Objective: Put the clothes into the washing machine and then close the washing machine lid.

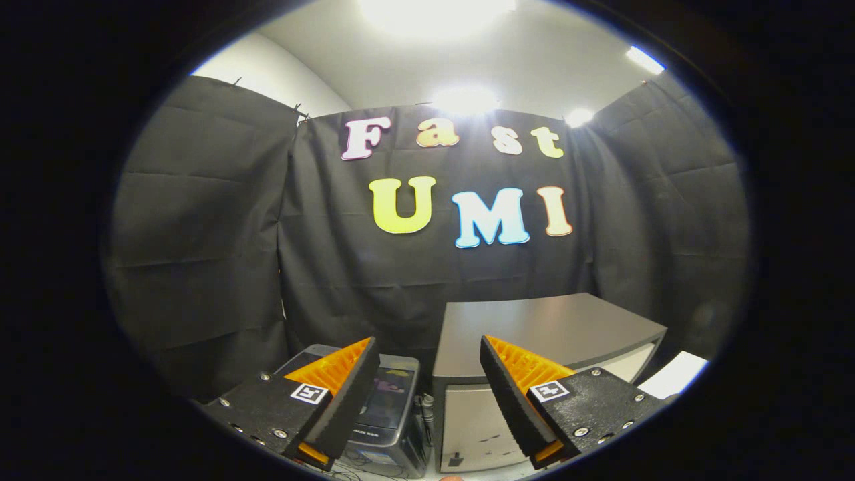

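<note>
- Gripper (pixel 427 374): fingers spread wide, nothing between them, held high and level, facing the booth wall.
- Washing machine (pixel 391 407): small grey unit w/ dark lid, low down, just beyond the left finger, beside a grey cabinet (pixel 548 334). Can't tell if the lid is up or down.
- Clothes: not located from this angle.
- Step, as I judge it: approach/search. Tilt gripper down first to find the garment, keep fingers spread, come in from above, pinch a bunched fold, not a flat edge.
- Risk: cables (pixel 364 461) at the machine's foot could snag.
</note>
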{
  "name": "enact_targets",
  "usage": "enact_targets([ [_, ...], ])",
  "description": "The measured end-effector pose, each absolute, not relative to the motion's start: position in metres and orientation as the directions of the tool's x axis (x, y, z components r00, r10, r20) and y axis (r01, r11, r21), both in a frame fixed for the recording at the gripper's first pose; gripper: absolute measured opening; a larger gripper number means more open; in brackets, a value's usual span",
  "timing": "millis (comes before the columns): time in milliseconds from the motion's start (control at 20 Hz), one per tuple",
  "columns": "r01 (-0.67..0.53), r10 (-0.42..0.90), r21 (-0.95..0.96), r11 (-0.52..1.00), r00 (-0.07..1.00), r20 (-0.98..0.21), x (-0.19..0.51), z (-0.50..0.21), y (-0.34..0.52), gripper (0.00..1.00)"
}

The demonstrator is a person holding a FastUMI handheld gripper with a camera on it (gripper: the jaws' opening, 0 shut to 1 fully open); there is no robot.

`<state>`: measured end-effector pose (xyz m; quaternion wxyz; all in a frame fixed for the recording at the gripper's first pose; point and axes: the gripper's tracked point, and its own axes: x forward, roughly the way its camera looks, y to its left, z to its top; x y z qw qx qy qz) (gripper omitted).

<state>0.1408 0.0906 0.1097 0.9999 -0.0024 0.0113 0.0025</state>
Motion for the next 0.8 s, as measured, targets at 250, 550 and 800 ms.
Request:
enact_targets([
  [250, 0.021, -0.021, -0.009, 1.0, 1.0, -0.003, 0.101, 0.118, 0.049, 0.94],
  [550, 0.028, -0.028, -0.01, 1.0, 1.0, 0.012, 0.062, 0.122, 0.018, 0.94],
  [800, 0.033, -0.033, -0.01, 0.999, 0.999, 0.013, 0.04, 0.122, 0.004, 0.94],
])
